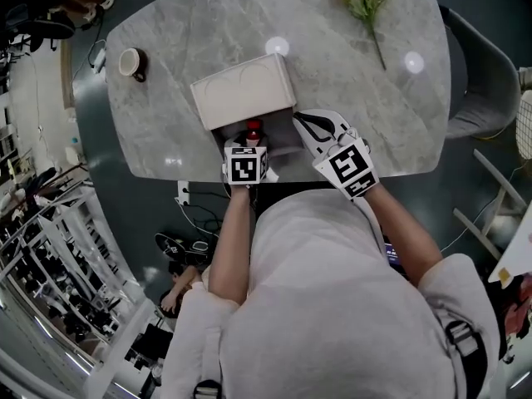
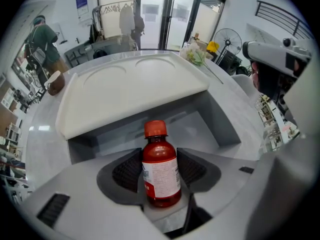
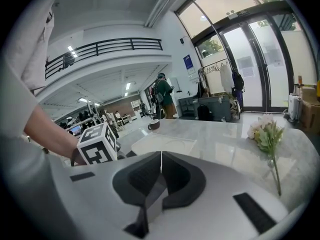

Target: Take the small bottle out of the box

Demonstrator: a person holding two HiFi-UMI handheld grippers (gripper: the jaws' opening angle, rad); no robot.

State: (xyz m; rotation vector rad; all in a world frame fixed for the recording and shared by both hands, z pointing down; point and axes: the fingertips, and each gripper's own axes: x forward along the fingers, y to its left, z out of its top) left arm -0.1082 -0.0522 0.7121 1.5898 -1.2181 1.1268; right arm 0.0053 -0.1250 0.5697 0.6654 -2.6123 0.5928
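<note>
Left tool [image 2: 159, 168] clamps small bottle [image 2: 162, 176]; lid [image 2: 130, 91] hides much of the box [image 2: 226, 125]

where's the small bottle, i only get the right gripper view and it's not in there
Observer: The small bottle stands upright between the left gripper jaws, which are shut on it.
Operator: out of the box yet
Observer: Not clearly. In the head view it shows within the open box outline, in front of the raised lid.
Operator: anything else in the box
Observer: The left gripper view shows only bare box floor behind the bottle.
</note>
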